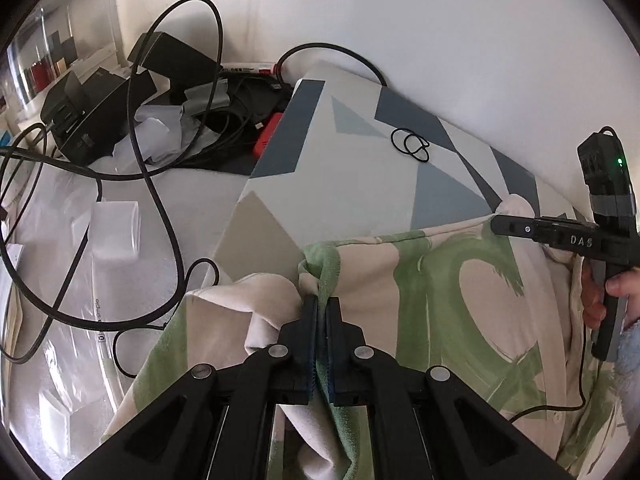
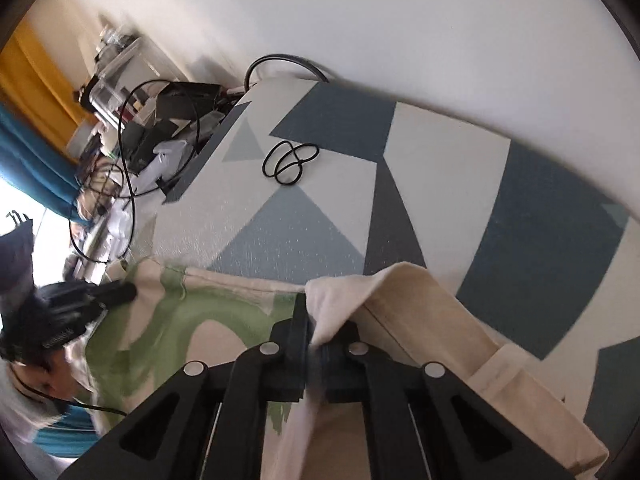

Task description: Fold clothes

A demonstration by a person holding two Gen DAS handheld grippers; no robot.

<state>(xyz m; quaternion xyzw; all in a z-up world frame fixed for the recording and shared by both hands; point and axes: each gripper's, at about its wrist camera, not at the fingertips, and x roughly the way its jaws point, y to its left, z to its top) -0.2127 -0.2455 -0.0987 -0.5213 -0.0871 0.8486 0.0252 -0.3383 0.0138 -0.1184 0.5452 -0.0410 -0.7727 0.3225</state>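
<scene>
Left gripper (image 1: 319, 304) pinched tight on a bunched green-and-cream fold of the garment (image 1: 440, 292); cloth runs between the pads and drapes beneath. Right gripper (image 2: 316, 320) clamped on a cream edge of the same garment, corner flopped over its right finger. Garment's top hem spans between both claws, lying on the patterned table mat (image 2: 320, 184). Beyond the tips: bare mat, black elastic bands (image 2: 290, 164) loose on it, then the white wall (image 2: 400, 20). Left view alone shows, left of its claw, looping cables (image 1: 160, 160), black boxes (image 1: 92, 116) and plastic sheeting. Right view alone shows the mat's long open stretch to the right.
</scene>
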